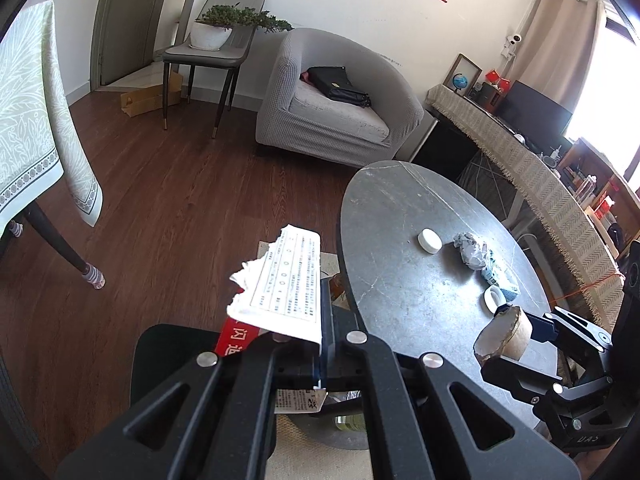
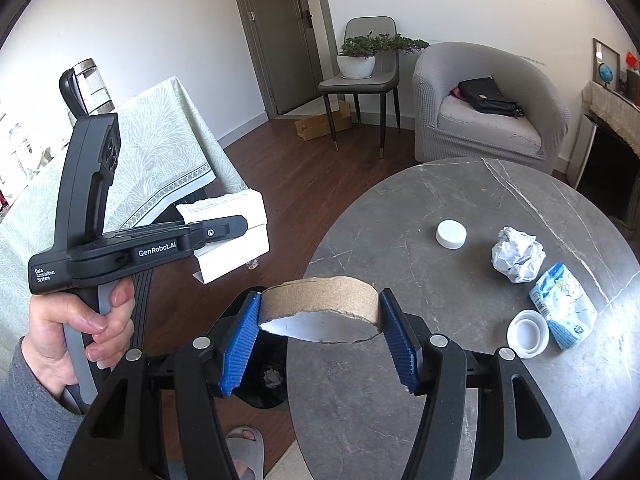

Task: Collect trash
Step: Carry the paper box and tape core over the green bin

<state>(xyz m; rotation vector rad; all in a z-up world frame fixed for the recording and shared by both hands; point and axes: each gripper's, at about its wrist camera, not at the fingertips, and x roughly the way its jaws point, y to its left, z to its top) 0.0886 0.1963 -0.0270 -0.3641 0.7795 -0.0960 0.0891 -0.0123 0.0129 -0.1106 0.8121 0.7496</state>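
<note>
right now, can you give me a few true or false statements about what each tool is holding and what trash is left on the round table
1. The left tool is shut on a torn white printed box. True.
2. The right tool holds a crumpled paper ball. False: it grips a torn cardboard ring; the paper ball lies on the round table.
3. A white cap sits on the table. True.
4. The blue and white packet is on the floor. False: it lies on the table beside an open white lid.
5. A black bag rests on the grey armchair. True.
</note>
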